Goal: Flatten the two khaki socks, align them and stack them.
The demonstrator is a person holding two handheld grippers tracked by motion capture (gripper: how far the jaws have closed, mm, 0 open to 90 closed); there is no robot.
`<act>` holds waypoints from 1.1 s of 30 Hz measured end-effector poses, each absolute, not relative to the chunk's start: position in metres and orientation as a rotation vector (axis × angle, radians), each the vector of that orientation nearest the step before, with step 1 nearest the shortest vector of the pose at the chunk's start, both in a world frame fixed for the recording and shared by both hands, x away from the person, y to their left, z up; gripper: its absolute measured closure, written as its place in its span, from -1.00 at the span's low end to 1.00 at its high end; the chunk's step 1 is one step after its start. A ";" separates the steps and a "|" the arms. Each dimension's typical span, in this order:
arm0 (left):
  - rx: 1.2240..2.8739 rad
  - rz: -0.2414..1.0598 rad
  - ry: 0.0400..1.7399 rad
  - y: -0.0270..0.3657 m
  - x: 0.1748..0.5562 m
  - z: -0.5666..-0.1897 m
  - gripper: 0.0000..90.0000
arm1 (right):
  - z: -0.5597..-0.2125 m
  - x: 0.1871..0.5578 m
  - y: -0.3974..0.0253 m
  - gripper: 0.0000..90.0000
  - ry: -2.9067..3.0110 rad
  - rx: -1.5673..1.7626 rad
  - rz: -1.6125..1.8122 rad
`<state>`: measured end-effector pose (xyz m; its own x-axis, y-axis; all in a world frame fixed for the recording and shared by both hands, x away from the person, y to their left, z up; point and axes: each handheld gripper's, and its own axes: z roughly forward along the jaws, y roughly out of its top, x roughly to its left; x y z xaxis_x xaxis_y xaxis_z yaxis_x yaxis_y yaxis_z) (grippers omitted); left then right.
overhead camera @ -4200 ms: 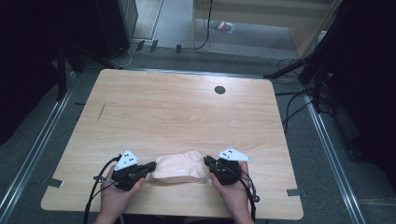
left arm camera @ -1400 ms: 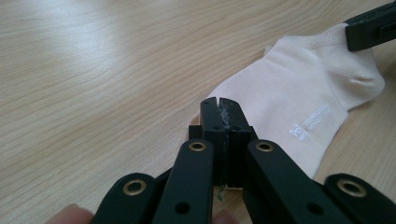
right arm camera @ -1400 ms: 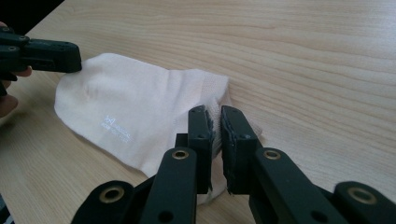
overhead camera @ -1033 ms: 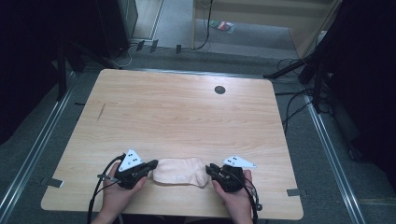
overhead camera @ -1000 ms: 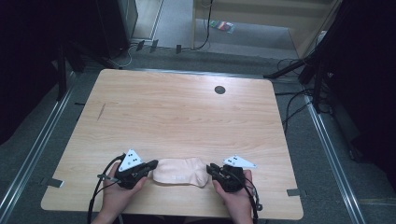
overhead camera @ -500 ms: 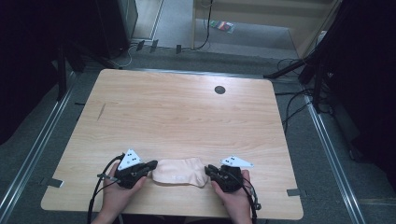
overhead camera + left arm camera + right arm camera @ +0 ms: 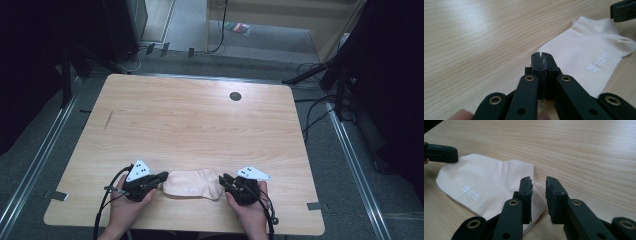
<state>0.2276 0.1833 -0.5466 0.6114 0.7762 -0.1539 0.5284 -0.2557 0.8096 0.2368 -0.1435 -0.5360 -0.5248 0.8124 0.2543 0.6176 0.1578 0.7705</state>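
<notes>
A pale sock (image 7: 192, 183) lies flat near the table's (image 7: 200, 125) front edge, between the two grippers. The left gripper (image 7: 541, 60) has its jaws pressed together at the sock's one end, seemingly empty. The right gripper (image 7: 539, 188) stands with jaws apart over the other end. Beyond them, bare wood stretches to the far edge.

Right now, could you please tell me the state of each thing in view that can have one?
Sock: lying flat on the table, spread between the two grippers, printed side up.
Left gripper: jaws shut together at the sock's edge; whether they pinch fabric cannot be told.
Right gripper: jaws open, a gap between them, over the sock's other end.
Table: bare wood apart from the sock.
</notes>
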 end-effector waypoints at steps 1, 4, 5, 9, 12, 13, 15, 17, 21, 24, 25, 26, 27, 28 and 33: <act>1.933 0.345 1.038 0.183 0.228 -0.547 1.00 | -0.536 0.237 -0.144 0.65 2.209 1.393 1.305; 1.925 0.334 1.036 0.184 0.228 -0.547 0.97 | -0.536 0.237 -0.146 0.52 2.193 1.403 1.311; 1.910 0.328 1.036 0.185 0.228 -0.547 0.88 | -0.536 0.237 -0.147 0.45 2.189 1.399 1.319; 1.839 0.295 1.014 0.190 0.229 -0.547 0.29 | -0.535 0.239 -0.148 -0.01 2.149 1.403 1.348; 1.804 0.302 1.016 0.194 0.230 -0.545 -0.21 | -0.533 0.241 -0.150 -0.30 2.142 1.374 1.373; 1.802 0.314 1.024 0.195 0.230 -0.544 -0.40 | -0.533 0.241 -0.150 -0.38 2.137 1.371 1.374; 1.796 0.334 1.039 0.198 0.229 -0.543 -0.71 | -0.531 0.240 -0.150 -0.51 2.130 1.366 1.380; 1.788 0.352 1.036 0.201 0.228 -0.541 -0.79 | -0.530 0.240 -0.150 -0.57 2.130 1.349 1.392; 1.781 0.379 1.069 0.207 0.228 -0.540 -0.82 | -0.530 0.240 -0.151 -0.69 2.137 1.323 1.399; 1.775 0.387 1.084 0.211 0.228 -0.540 -0.82 | -0.530 0.240 -0.153 -0.69 2.122 1.328 1.381; 1.774 0.394 1.089 0.213 0.228 -0.540 -0.82 | -0.530 0.240 -0.153 -0.69 2.117 1.330 1.379; 1.774 0.398 1.094 0.216 0.228 -0.540 -0.82 | -0.530 0.240 -0.154 -0.69 2.116 1.333 1.380; 1.772 0.402 1.097 0.218 0.227 -0.540 -0.82 | -0.530 0.241 -0.155 -0.69 2.112 1.333 1.385; 1.773 0.406 1.102 0.220 0.227 -0.540 -0.82 | -0.530 0.241 -0.157 -0.69 2.112 1.336 1.382; 1.759 0.434 1.132 0.233 0.227 -0.540 -0.82 | -0.530 0.242 -0.163 -0.69 2.090 1.347 1.376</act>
